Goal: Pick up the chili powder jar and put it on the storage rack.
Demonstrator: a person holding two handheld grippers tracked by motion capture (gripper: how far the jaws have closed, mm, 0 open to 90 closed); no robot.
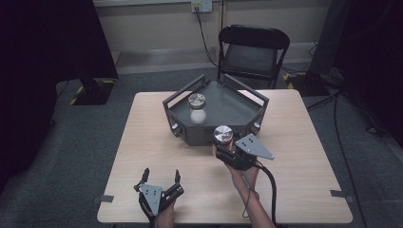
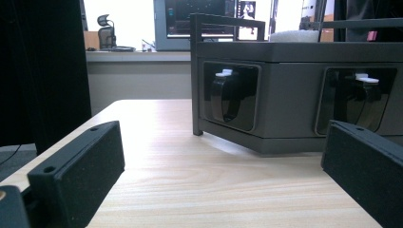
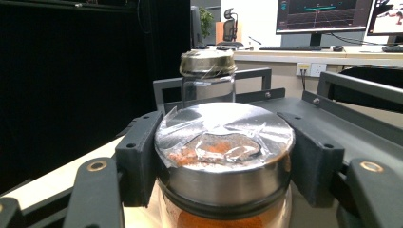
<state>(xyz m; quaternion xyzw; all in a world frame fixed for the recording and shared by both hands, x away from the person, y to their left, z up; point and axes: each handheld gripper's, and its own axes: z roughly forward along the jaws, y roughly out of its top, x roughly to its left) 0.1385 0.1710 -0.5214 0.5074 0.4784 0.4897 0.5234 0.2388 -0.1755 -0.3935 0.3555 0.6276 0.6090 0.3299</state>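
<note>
A glass jar (image 1: 223, 135) with a silver lid and orange powder inside is held just in front of the dark grey tray (image 1: 237, 107), a little above the table. My right gripper (image 1: 222, 145) is shut on it. In the right gripper view the jar (image 3: 223, 156) sits between both pads, with clear tape across its lid. A second, similar jar (image 1: 196, 105) stands inside the tray at its back left, and also shows as the farther jar (image 3: 208, 71). My left gripper (image 1: 161, 173) rests open at the table's front left, with nothing between its jaws (image 2: 223, 142).
The tray's front wall (image 2: 285, 99) has two recessed windows facing the left gripper, and raised handles at its sides. A black folding chair (image 1: 252, 52) stands behind the wooden table (image 1: 142, 142). A cable trails from the right gripper past the forearm.
</note>
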